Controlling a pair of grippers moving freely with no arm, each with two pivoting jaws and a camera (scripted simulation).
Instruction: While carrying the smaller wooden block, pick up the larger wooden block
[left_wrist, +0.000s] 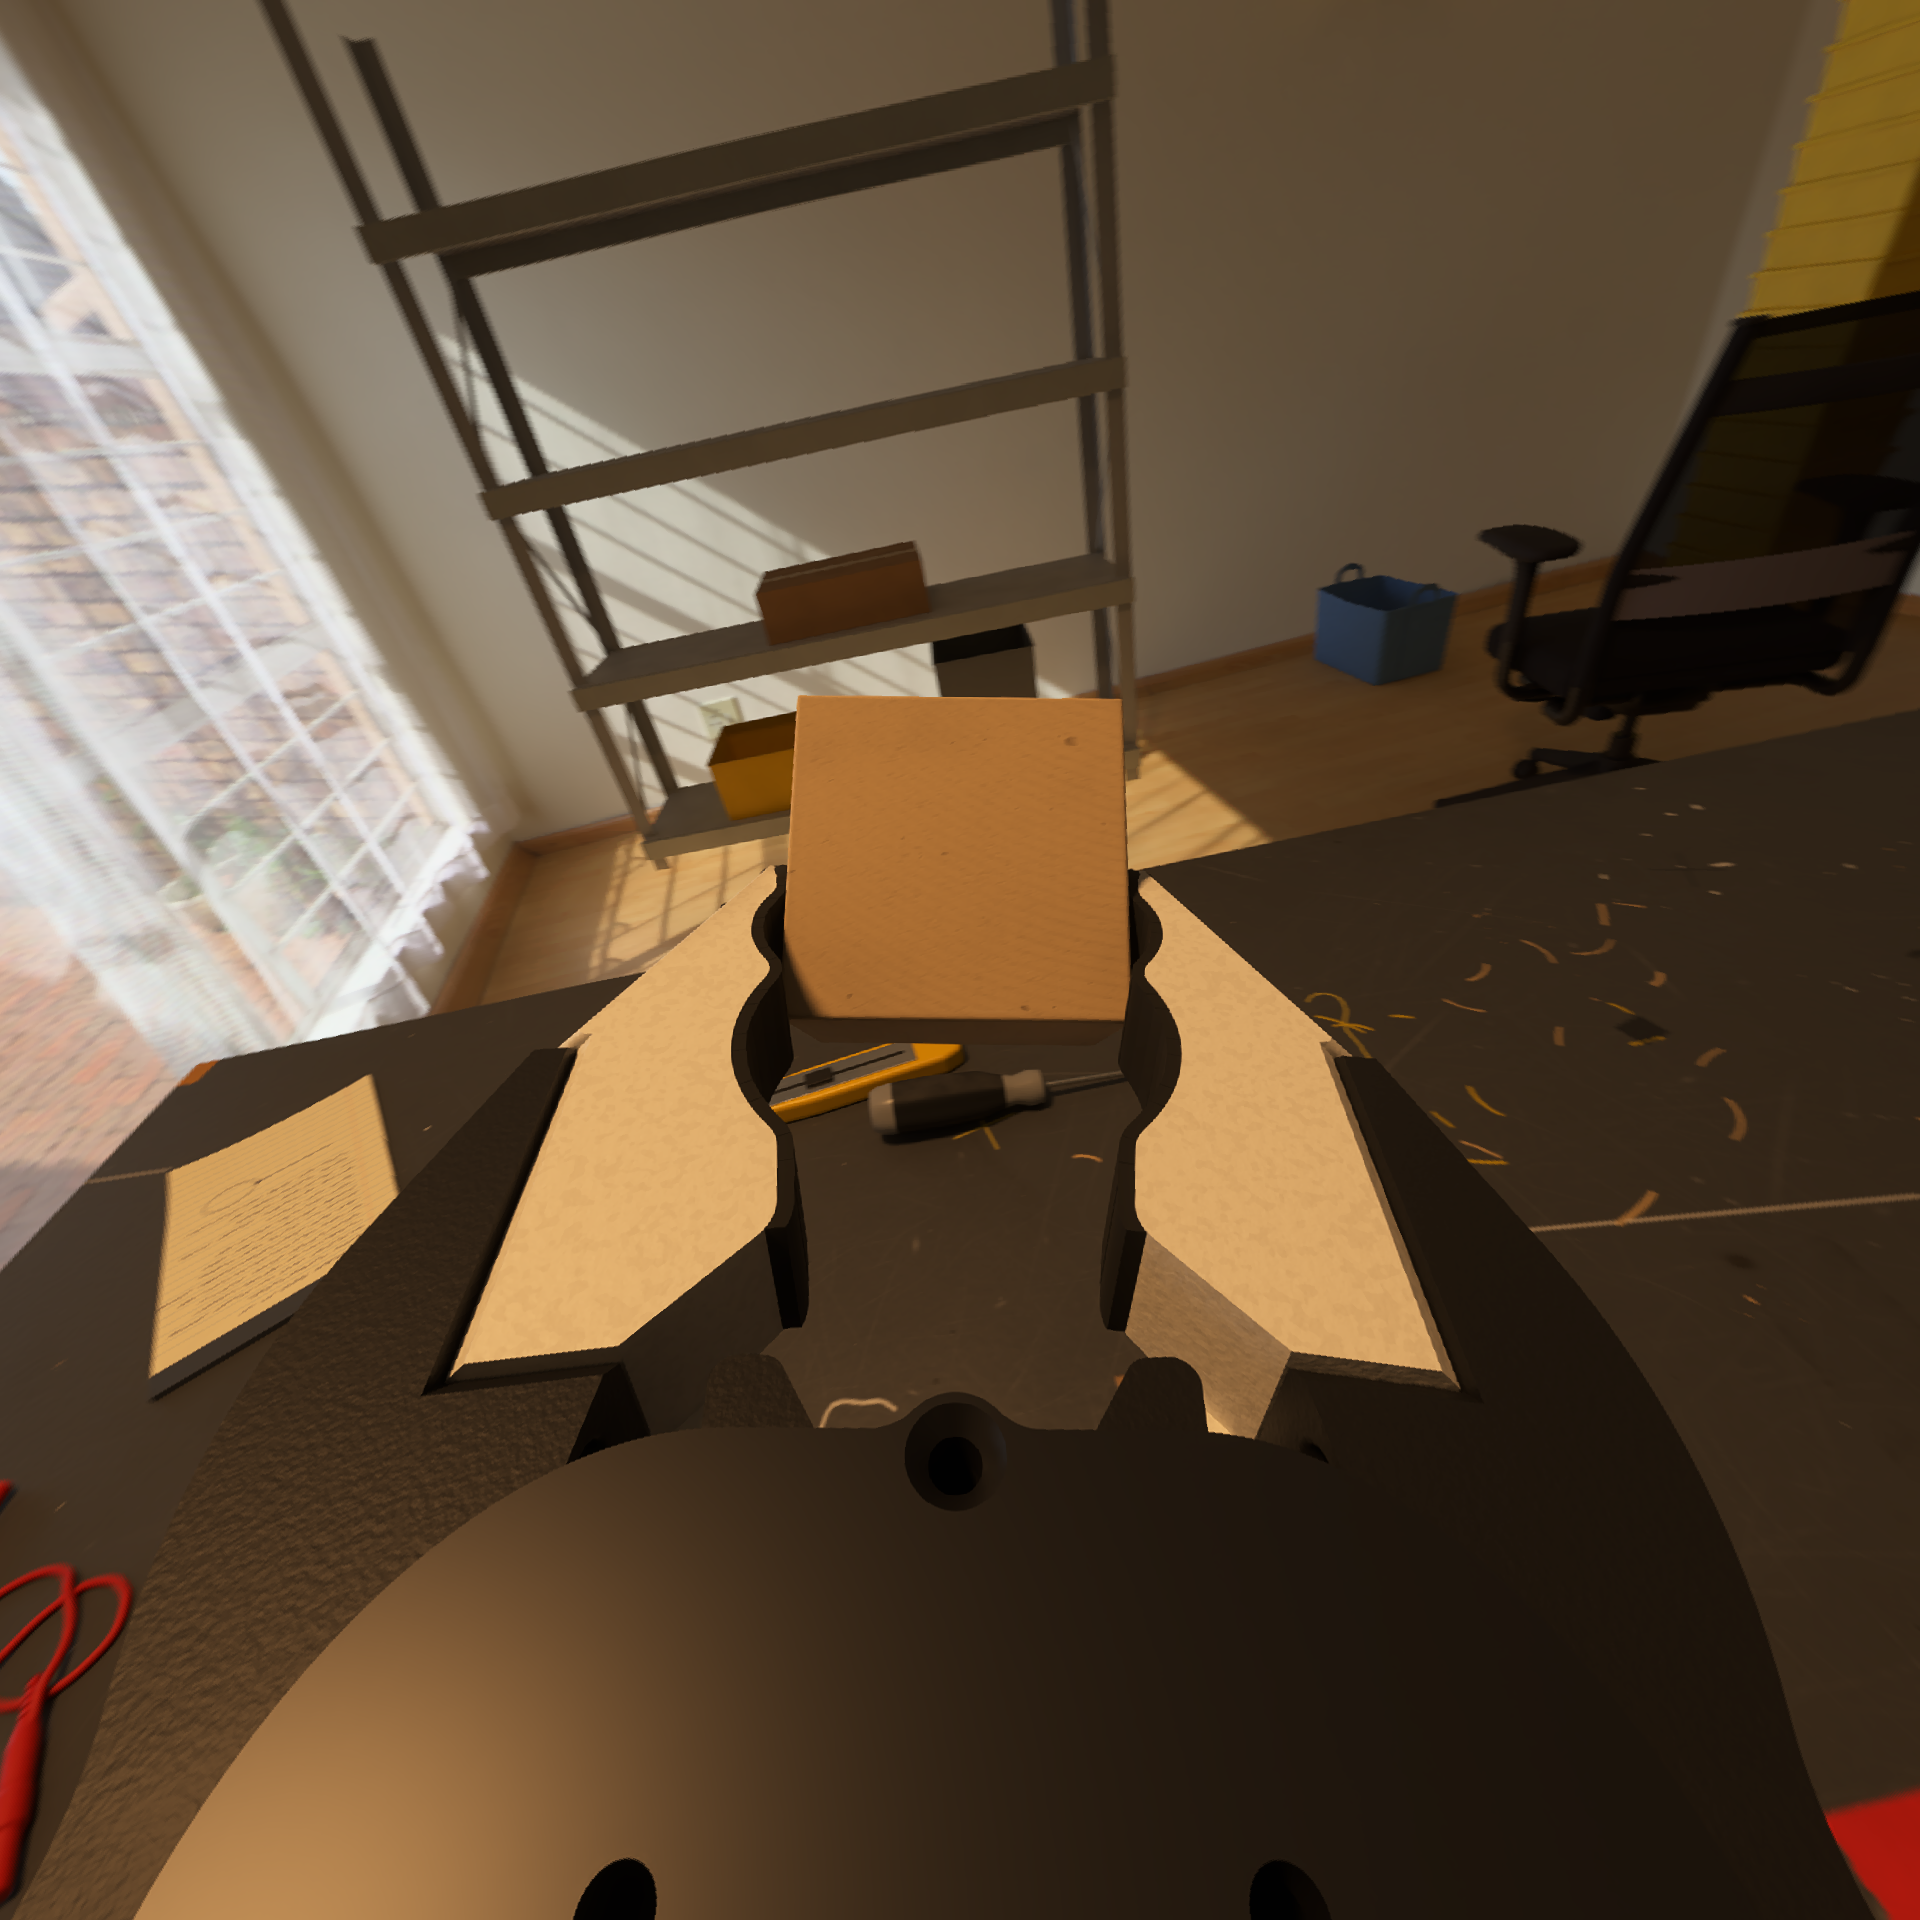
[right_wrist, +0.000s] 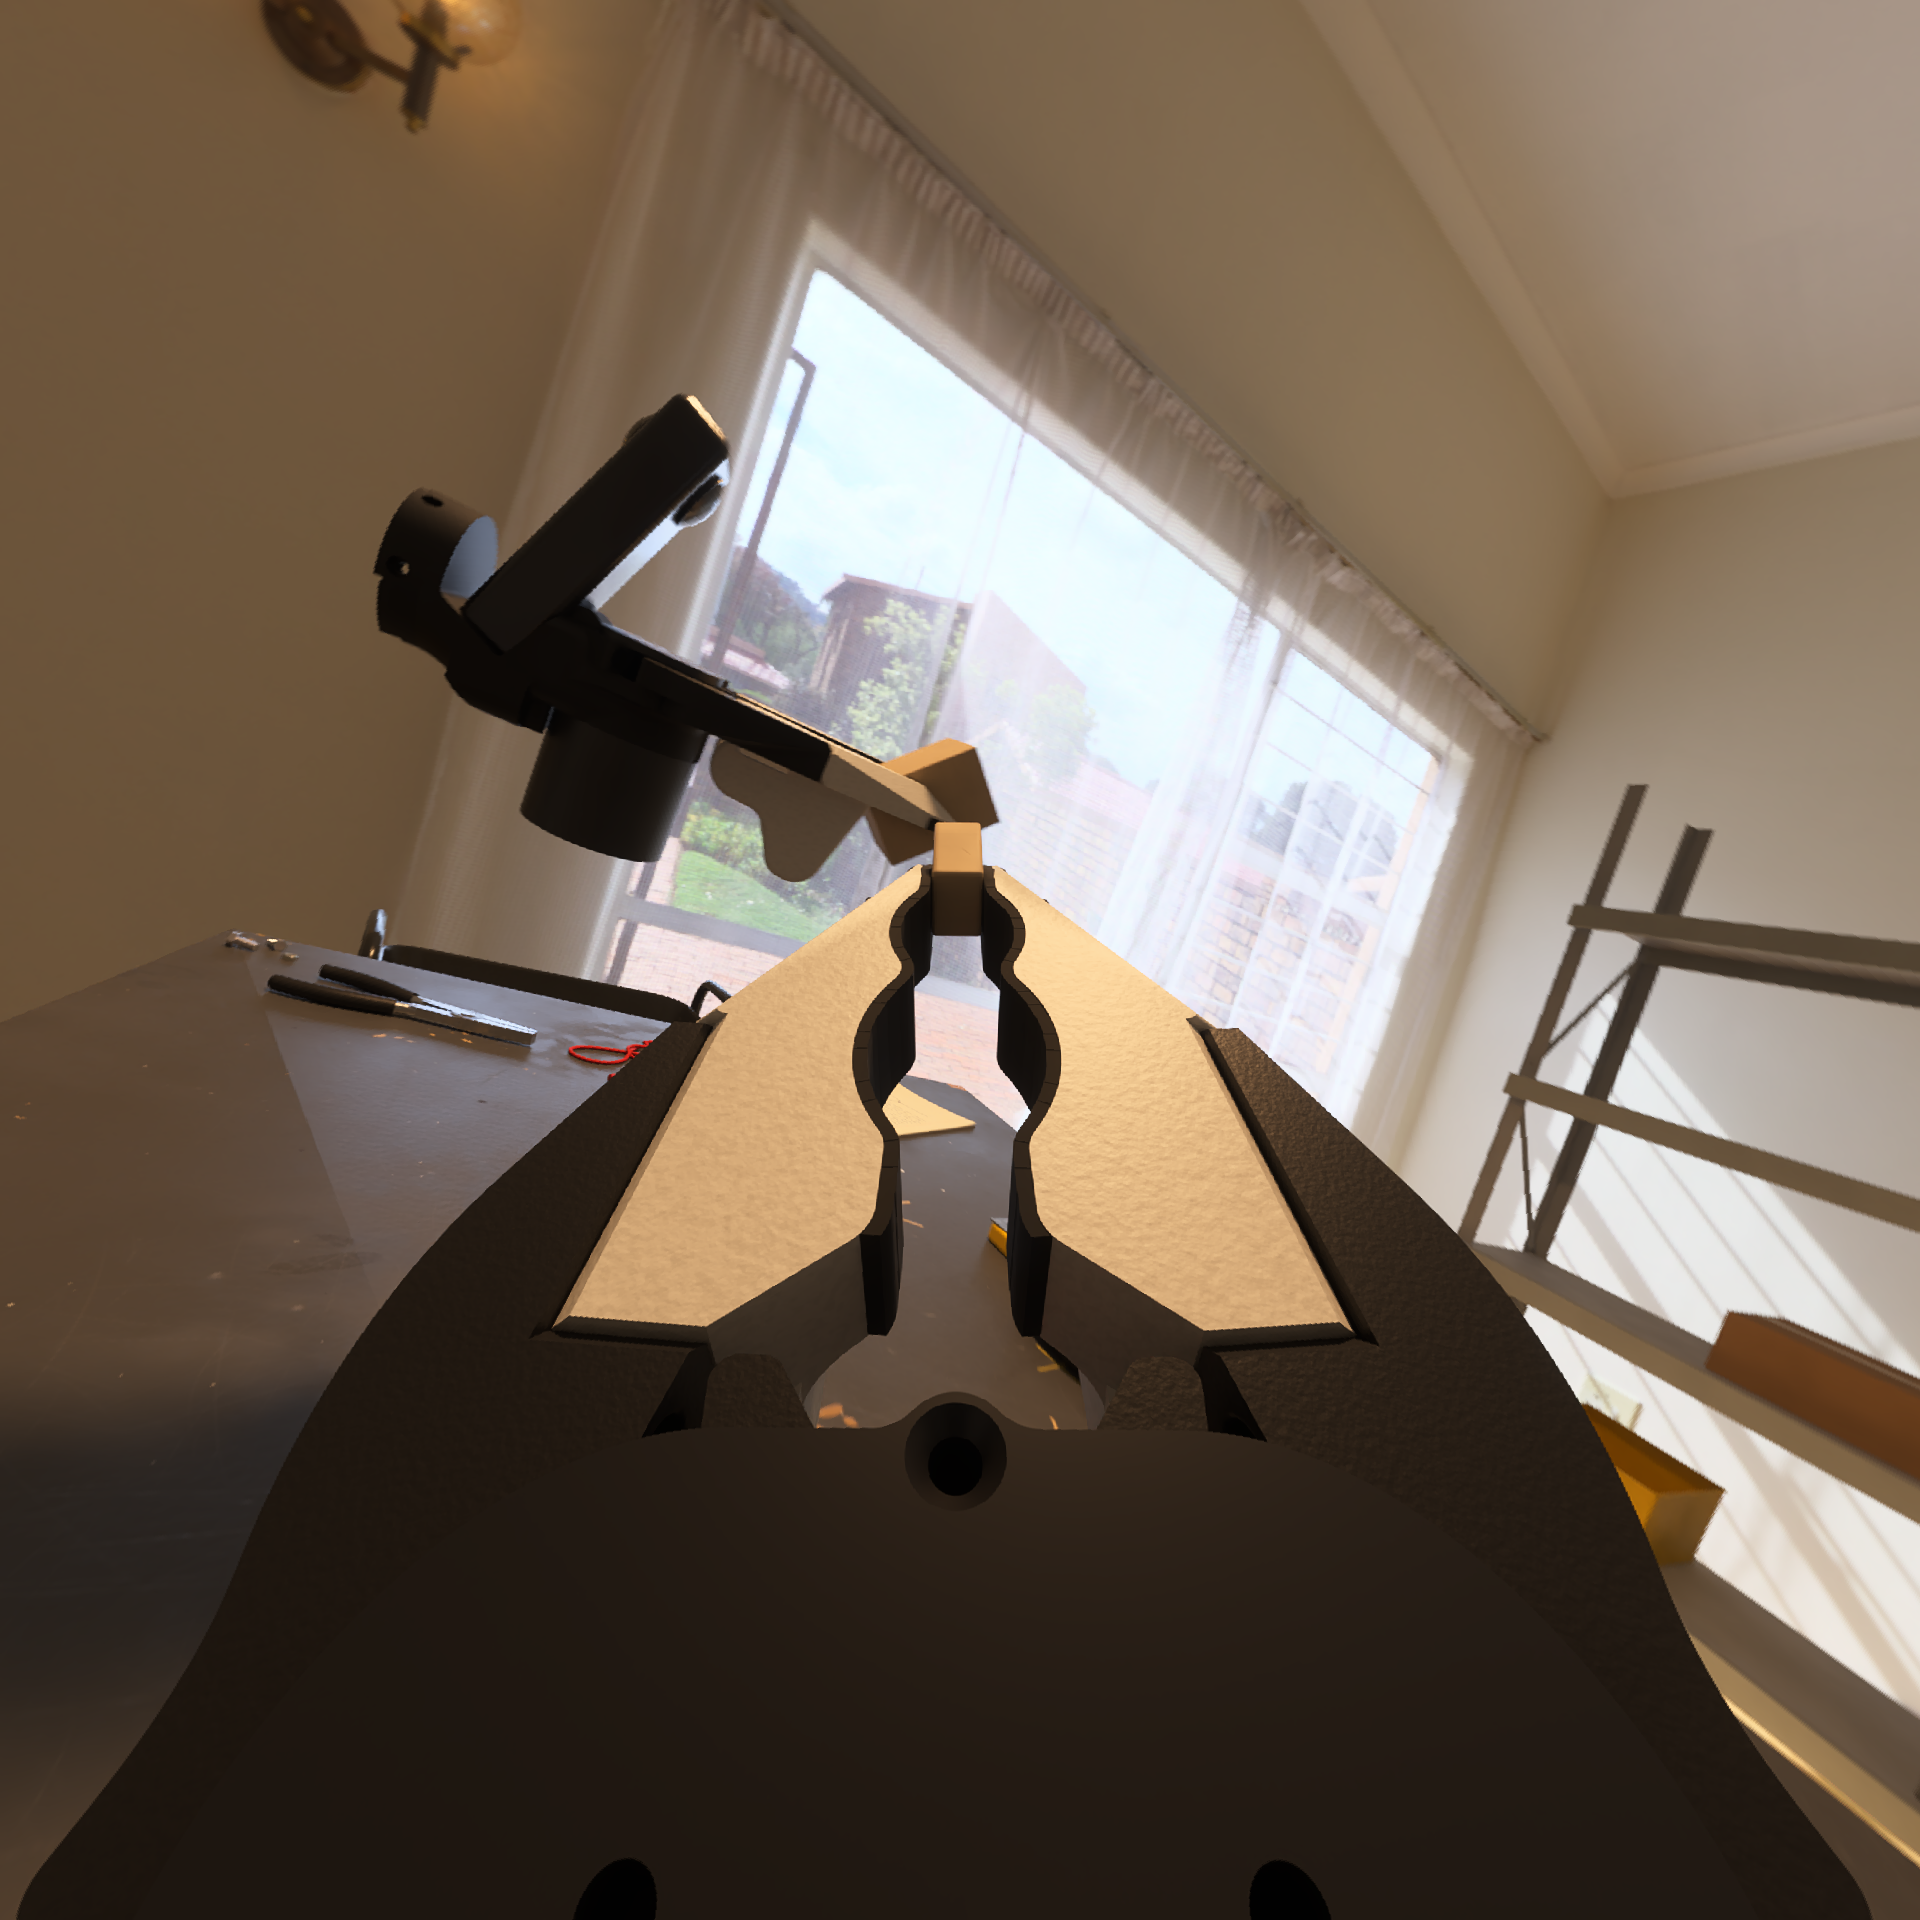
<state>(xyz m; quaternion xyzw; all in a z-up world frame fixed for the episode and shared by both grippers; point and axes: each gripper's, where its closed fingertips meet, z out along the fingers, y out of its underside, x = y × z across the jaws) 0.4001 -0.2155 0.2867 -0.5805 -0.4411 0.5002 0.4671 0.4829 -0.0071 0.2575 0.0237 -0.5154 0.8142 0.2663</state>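
We hold the larger wooden block (left_wrist: 956, 862) in the left tongs (left_wrist: 954, 935), clenched on its two side faces near its rear edge; it hangs clear of the bench (left_wrist: 1558, 1039), above the yellow utility knife (left_wrist: 883, 1070) and the screwdriver (left_wrist: 956, 1101) that lie under it. We hold the smaller wooden block (right_wrist: 957, 873) in the right tongs (right_wrist: 957, 904), pinched at the very tips, also in the air; in the right wrist view the two loads sit close together, though we cannot tell whether they touch.

Handling, as we judge it: both blocks are stiff, solid wood, light to moderate in weight, not fragile; their faces look smooth, so slip is the main risk. The larger block projects well forward of its grip; we expect it to pivot if jolted, and a hold nearer its middle would be firmer. The smaller block has little pad contact; we avoid any knock against it.

Room to move: the bench surface toward the right edge carries only wood shavings (left_wrist: 1538, 951); a sheet of paper (left_wrist: 260, 1226) lies near the left edge, a red cord (left_wrist: 52, 1662) at the near left corner. Beyond the far edge stand a shelving unit (left_wrist: 790, 436) and an office chair (left_wrist: 1714, 582), well apart; we separate the tongs sideways before travelling.
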